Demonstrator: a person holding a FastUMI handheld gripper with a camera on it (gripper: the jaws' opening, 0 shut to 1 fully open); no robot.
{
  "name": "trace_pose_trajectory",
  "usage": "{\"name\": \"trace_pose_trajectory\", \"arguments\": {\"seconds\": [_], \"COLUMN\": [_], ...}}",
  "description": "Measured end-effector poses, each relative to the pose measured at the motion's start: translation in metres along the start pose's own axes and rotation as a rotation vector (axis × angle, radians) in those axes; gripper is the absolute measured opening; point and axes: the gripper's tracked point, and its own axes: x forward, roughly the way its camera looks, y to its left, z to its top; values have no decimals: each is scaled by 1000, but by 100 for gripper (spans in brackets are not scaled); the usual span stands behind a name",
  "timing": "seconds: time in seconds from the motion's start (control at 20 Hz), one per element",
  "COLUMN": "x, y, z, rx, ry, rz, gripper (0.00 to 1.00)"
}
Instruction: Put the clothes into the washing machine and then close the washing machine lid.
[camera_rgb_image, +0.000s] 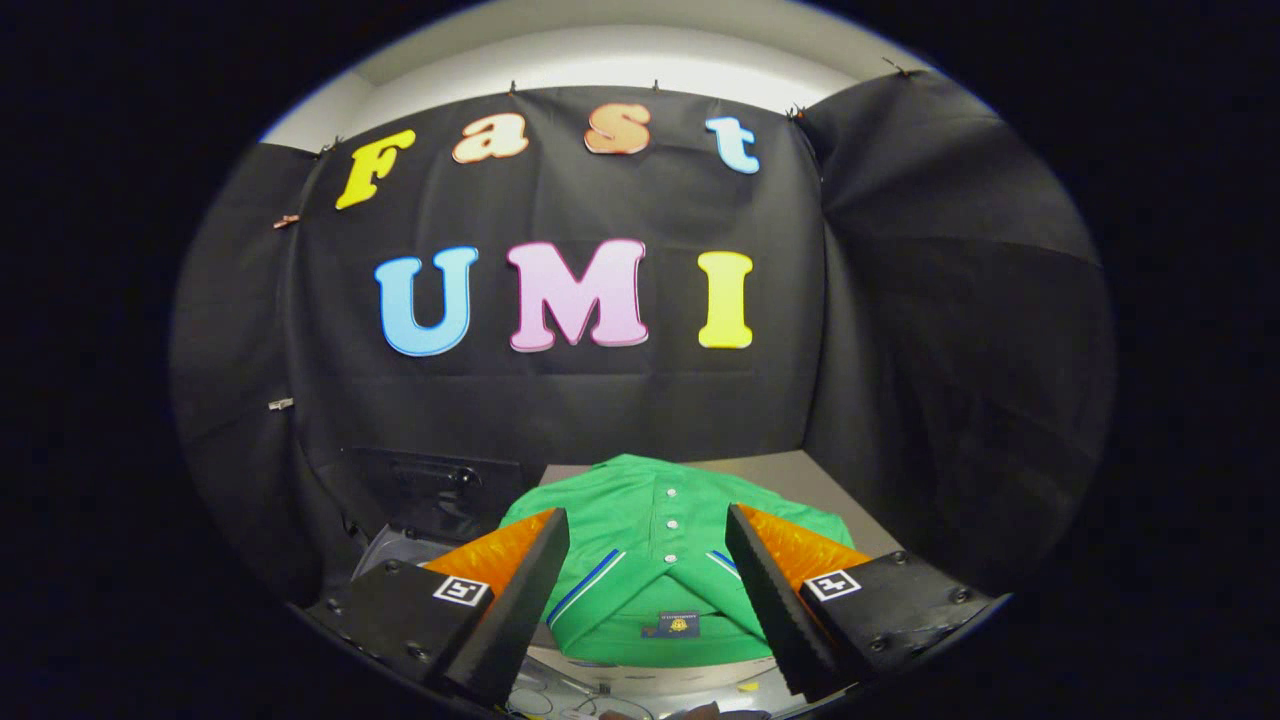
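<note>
At lower centre of the frame, a folded green shirt (665, 560) lies on the table (790, 475), between the spread, empty fingers of the gripper (648, 535); soft, light, probably floppy, so pinch its collar fold

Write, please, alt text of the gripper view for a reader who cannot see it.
A folded green polo shirt with white buttons lies on a grey table, just ahead of the open gripper, whose two black jaws stand wide apart with the collar between them, touching nothing. To one side of the shirt, beside the table, sits a dark washing machine against the booth's black cloth wall.
</note>
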Motion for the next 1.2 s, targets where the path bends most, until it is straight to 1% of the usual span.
{"name": "trace_pose_trajectory", "arguments": {"seconds": [0.15, 0.3, 0.5, 0.65, 0.75, 0.8, 0.85, 1.0, 1.05, 1.15, 1.2], "x": [42, 73, 103, 120, 129, 134, 134, 133, 131, 127, 127], "y": [-7, -14, -19, -21, -26, -24, -25, -23, -20, -21, -24], "z": [-14, -25, -37, -65, -84, -80, -79, -86, -83, -82, -88], "rx": [-80, -71, -105, -83, -92, -81, -76, -84, -94, -85, -48], "ry": [99, 188, 249, 327, 379, 343, 347, 361, 348, 346, 353], "rz": [-35, -67, -102, -100, -105, -94, -90, -61, -35, -9, -9], "gripper": [98, 98, 98, 98, 98, 99, 99, 95, 75, 35, 32]}}
